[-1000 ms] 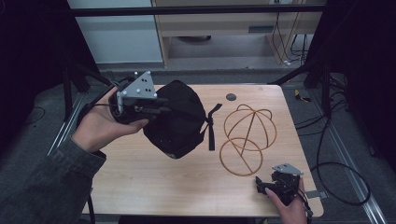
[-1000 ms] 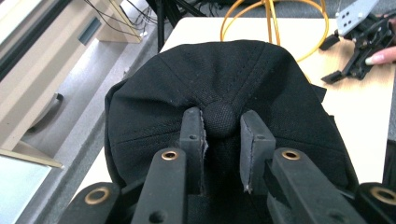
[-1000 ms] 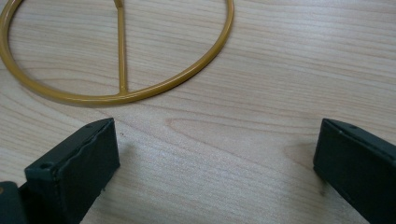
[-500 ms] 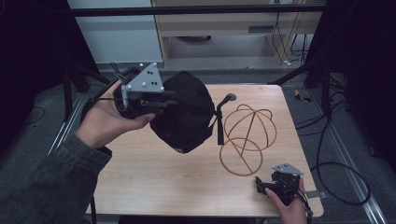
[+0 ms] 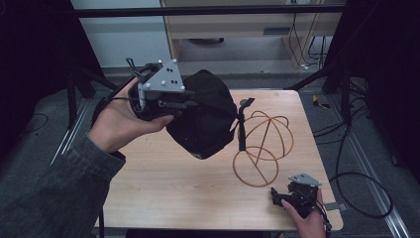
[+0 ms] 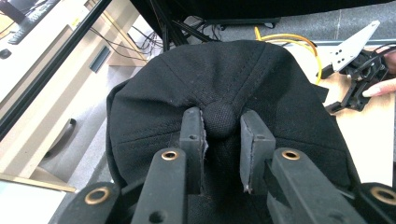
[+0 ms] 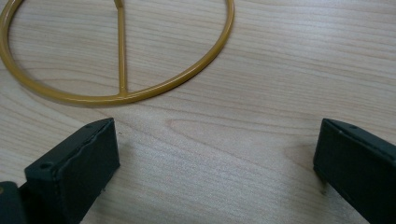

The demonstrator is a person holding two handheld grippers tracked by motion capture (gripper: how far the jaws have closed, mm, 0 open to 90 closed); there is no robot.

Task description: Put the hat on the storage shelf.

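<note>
Currently, left tongs (image 6: 219, 140): clamped on black cap (image 6: 224, 88) top button, held aloft.
Right tongs (image 7: 215, 158): apart, near yellow wire stand (image 7: 116, 70) on counter (image 7: 261, 84).

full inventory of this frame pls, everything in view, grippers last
Cap: 1, black, lifted over the table's left half, strap hanging toward the stand.
Wire stand: 1, yellow-gold, dome on a ring base, table's right half.
Table: 1, light wood.
Shelf unit: 1, beige, behind the table.
Cables: several, black, on the floor at right.
Left gripper: 1, black, jaws pinching the cap's crown at its top button.
Right gripper: 1, black, jaws wide open, low at the table's near right edge.
</note>
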